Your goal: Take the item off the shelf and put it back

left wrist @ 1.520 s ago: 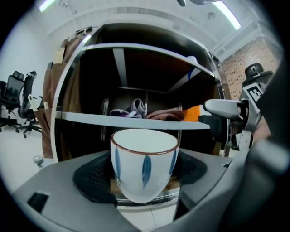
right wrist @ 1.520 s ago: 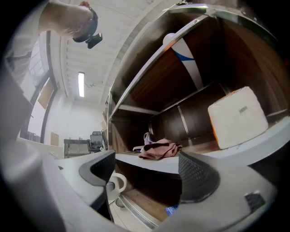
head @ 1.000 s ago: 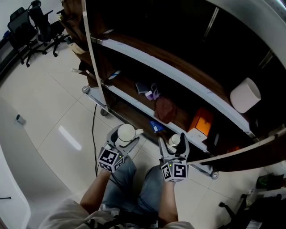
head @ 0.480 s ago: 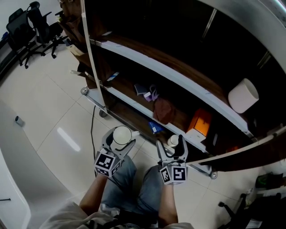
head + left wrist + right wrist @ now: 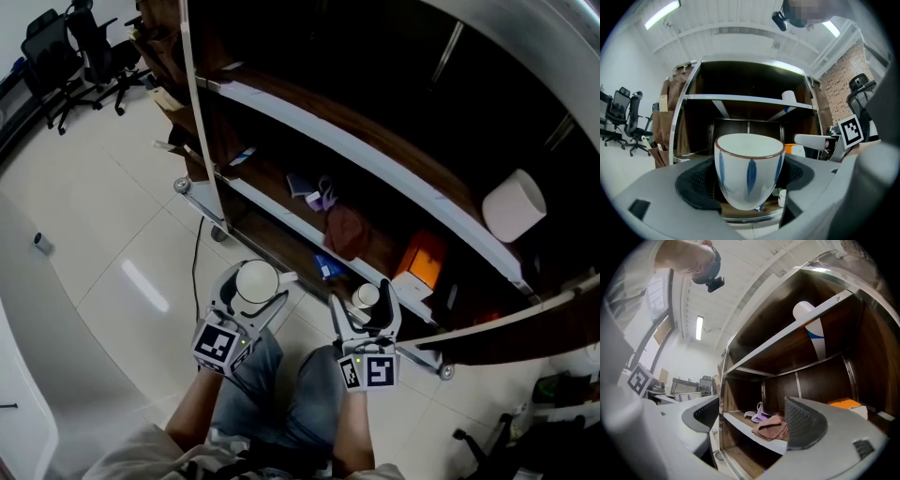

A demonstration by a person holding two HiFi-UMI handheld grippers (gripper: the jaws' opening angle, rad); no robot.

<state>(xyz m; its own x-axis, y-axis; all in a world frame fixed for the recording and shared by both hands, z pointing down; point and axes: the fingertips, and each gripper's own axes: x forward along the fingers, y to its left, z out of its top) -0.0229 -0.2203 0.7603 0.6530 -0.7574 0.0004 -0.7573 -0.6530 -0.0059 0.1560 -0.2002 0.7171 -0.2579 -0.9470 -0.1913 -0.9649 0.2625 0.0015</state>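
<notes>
Left gripper clamping cup — upright, right gripper empty

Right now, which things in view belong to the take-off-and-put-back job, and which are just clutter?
Job: white ceramic cup with blue strokes, gripped in the left tool; dark wooden shelf unit.
Lying about: white cylindrical roll, orange box, crumpled brown cloth, black office chairs.
</notes>
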